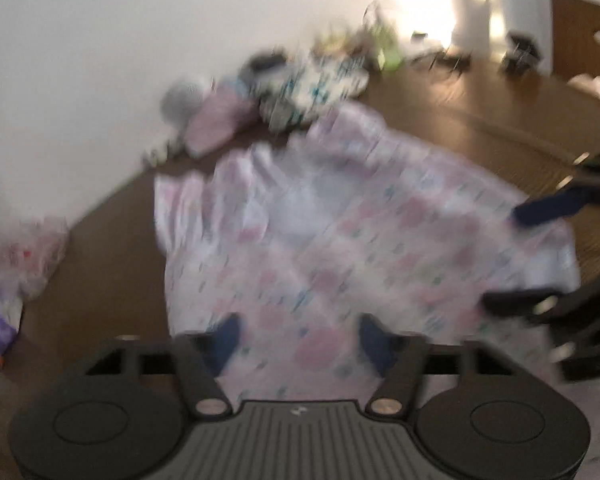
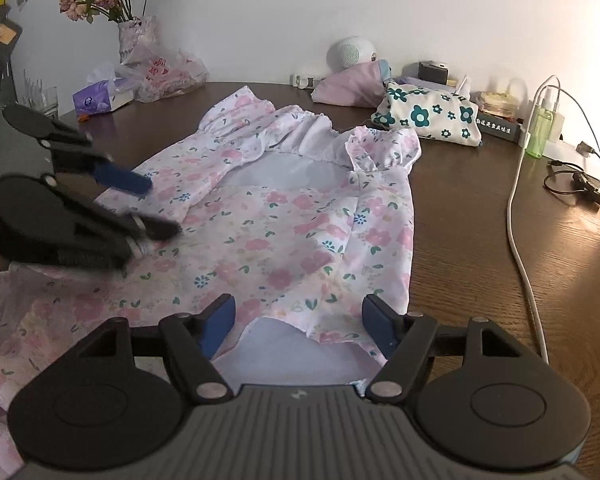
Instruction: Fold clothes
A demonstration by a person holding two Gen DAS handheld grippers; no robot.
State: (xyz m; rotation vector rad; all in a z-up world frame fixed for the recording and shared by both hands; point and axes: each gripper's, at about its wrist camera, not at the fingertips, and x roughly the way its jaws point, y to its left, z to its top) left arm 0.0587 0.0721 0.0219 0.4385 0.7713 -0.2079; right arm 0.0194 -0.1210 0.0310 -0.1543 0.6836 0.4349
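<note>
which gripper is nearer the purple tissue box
Left. The left gripper is over the dress's side toward the tissue box; the right gripper sits farther away at the hem.

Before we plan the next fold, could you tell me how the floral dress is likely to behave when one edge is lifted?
The floral dress will probably flop and drape, since it already lies in soft wrinkles. It looks thin and light, so it may slide across the smooth wooden table. The gathered sleeves may bunch instead of lying flat.
</note>
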